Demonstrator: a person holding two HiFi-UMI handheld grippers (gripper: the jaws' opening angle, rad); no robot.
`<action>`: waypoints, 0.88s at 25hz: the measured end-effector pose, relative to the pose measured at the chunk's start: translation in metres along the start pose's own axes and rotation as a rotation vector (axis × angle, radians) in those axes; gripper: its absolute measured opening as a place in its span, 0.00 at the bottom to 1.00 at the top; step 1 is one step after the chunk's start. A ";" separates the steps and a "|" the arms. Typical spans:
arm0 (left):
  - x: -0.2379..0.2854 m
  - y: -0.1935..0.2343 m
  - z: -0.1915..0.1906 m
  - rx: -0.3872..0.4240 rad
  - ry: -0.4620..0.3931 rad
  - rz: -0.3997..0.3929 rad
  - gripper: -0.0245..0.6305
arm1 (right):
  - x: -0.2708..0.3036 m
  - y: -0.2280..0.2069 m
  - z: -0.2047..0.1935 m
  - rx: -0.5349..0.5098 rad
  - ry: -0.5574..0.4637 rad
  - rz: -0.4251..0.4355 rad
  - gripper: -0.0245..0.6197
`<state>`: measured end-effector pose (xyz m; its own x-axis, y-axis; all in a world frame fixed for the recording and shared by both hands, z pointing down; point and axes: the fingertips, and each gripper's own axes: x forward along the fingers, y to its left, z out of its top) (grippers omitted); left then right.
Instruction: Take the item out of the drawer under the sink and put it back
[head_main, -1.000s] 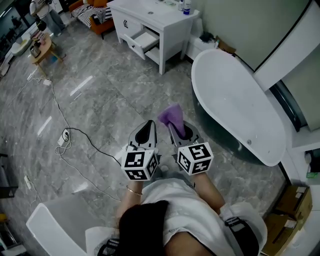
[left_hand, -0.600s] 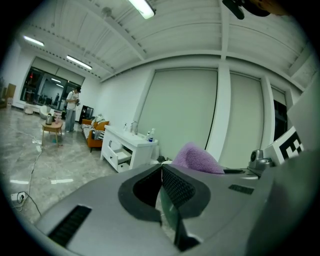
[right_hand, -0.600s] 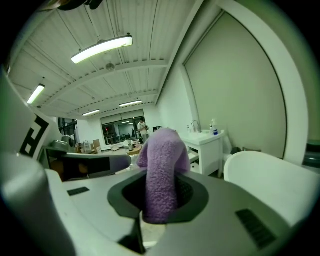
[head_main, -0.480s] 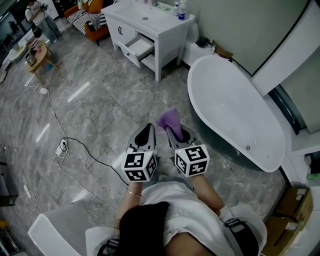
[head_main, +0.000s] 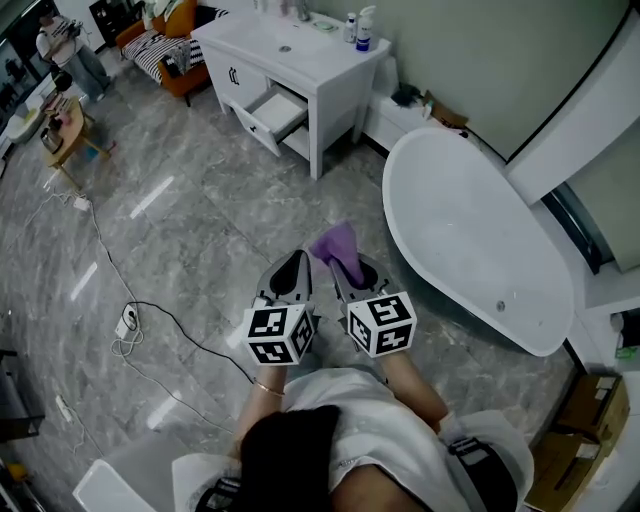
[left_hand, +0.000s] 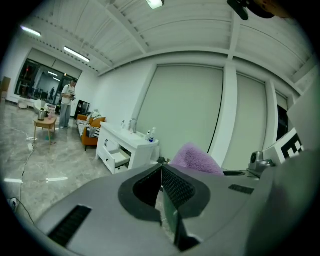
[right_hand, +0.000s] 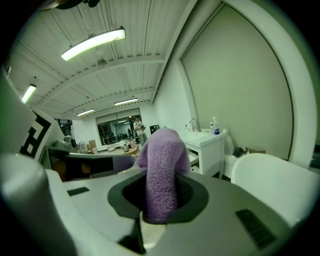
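Note:
A folded purple cloth (head_main: 340, 244) sticks up from my right gripper (head_main: 350, 270), whose jaws are shut on it; the right gripper view shows the cloth (right_hand: 162, 170) pinched between the pads. My left gripper (head_main: 296, 268) hangs beside it, shut with nothing between its jaws; in its own view the left gripper (left_hand: 161, 170) has its tips touching, and the cloth (left_hand: 196, 159) rises behind them. Far ahead stands the white sink cabinet (head_main: 290, 60) with two drawers (head_main: 272, 110) pulled open. Both grippers are well short of it.
A white bathtub (head_main: 470, 240) lies to the right. A cable and power strip (head_main: 125, 320) trail over the grey marble floor at left. A small round table (head_main: 55, 125), an orange sofa (head_main: 160, 45) and a standing person (head_main: 65, 45) are at the far left. Cardboard boxes (head_main: 585, 420) sit at lower right.
The view has shifted forward: the cabinet and bathtub sit lower in the frame, and both grippers stay side by side with the cloth still held.

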<state>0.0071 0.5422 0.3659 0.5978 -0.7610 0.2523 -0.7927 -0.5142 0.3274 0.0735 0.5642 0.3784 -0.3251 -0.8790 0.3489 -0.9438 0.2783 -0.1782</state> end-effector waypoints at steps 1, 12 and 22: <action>0.008 0.007 0.005 -0.001 0.000 -0.001 0.04 | 0.009 -0.003 0.005 0.005 -0.002 -0.004 0.15; 0.064 0.086 0.049 0.008 0.025 -0.042 0.04 | 0.111 -0.002 0.034 0.029 0.022 -0.051 0.15; 0.101 0.119 0.066 -0.004 0.036 -0.078 0.04 | 0.157 0.000 0.052 0.005 0.020 -0.076 0.15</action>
<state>-0.0343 0.3781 0.3705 0.6613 -0.7042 0.2584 -0.7434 -0.5693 0.3511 0.0255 0.4062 0.3850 -0.2533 -0.8897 0.3798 -0.9656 0.2088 -0.1547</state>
